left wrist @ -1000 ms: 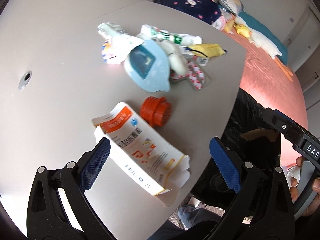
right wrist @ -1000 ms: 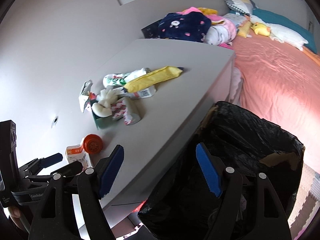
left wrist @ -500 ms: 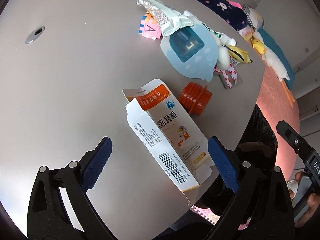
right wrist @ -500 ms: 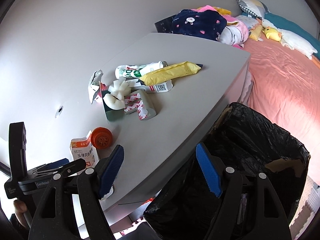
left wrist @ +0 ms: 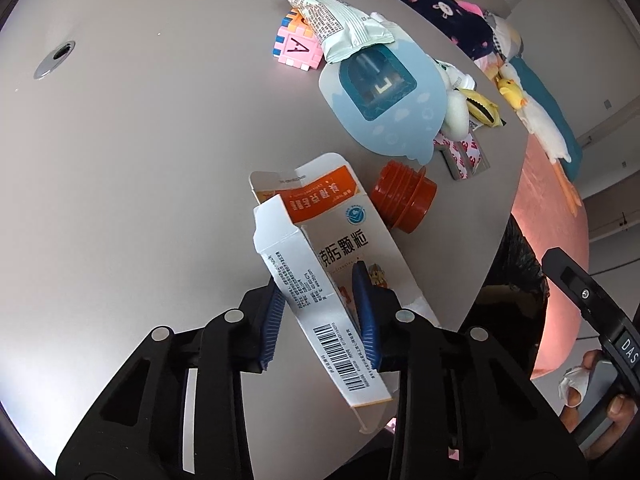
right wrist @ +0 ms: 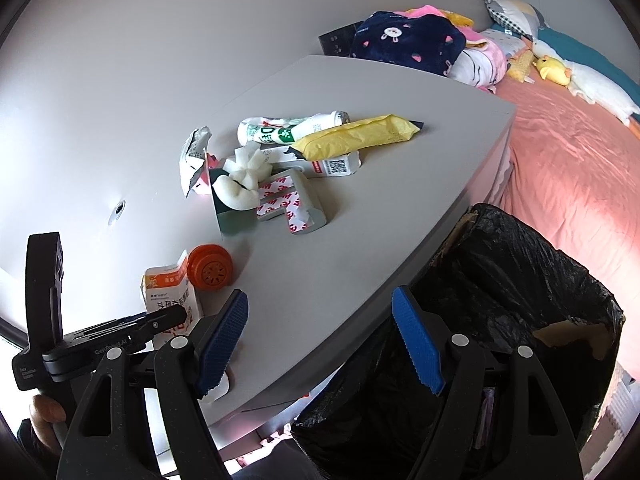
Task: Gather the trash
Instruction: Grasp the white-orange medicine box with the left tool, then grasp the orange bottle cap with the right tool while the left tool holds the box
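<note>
My left gripper point(left wrist: 318, 308) is shut on an empty white and orange medicine box point(left wrist: 320, 256) lying at the near edge of the grey table point(left wrist: 140, 160); the box also shows in the right wrist view point(right wrist: 170, 292). An orange cap point(left wrist: 404, 196) lies just beyond the box. My right gripper point(right wrist: 320, 340) is open and empty, held over the table edge beside a black trash bag point(right wrist: 520, 320). Further back lies a pile of trash: a silver wrapper point(left wrist: 336, 20), a yellow packet point(right wrist: 356, 136), a white tube point(right wrist: 288, 128) and white foam point(right wrist: 240, 184).
A light blue toy point(left wrist: 384, 96) and a pink letter block point(left wrist: 296, 48) lie in the pile. A round hole point(left wrist: 54, 60) is in the table at the left. A pink bed point(right wrist: 580, 152) with clothes and plush toys stands to the right.
My left gripper has moved forward and closed its jaws on the medicine box. My right gripper stays open and has shifted slightly.
</note>
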Tool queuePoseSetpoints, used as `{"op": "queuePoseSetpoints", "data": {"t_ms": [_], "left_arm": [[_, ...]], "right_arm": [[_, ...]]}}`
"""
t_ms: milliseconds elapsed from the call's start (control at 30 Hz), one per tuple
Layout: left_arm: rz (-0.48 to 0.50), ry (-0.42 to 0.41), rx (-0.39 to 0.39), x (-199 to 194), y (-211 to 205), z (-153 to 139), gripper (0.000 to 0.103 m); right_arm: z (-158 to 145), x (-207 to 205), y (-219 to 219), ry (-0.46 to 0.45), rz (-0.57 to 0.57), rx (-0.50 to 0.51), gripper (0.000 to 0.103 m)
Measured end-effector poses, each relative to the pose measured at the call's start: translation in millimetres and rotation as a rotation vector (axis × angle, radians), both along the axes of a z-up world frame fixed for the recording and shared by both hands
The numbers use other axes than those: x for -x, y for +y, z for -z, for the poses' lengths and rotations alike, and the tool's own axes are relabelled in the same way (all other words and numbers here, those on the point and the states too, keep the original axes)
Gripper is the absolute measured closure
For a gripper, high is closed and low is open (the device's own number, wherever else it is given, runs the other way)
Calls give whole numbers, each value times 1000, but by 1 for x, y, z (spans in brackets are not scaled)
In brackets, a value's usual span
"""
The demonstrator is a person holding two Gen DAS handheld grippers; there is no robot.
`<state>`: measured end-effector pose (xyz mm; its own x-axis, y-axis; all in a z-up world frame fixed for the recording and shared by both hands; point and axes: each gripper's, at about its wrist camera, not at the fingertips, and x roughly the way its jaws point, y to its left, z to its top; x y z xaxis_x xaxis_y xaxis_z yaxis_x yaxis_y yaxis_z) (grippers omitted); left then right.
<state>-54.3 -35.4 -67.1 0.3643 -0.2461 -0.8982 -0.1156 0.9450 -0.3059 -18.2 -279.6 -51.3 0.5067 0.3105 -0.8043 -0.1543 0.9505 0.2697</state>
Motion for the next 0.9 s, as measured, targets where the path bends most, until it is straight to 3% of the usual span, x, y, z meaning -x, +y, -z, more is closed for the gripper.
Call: {"op": "queuePoseSetpoints", "data": {"t_ms": [167,433,900], "left_arm": [[11,-34,-32,1,9,-9,81],[-23,-72,-64,2,32,-24,81],[-80,-46,-93,-4,71,-24,81]], "right_arm": [[4,-5,16,12,-24,1,28],[13,-16,50,38,-83,-16,28],[36,-31,109,86,-190,-53,28]]}}
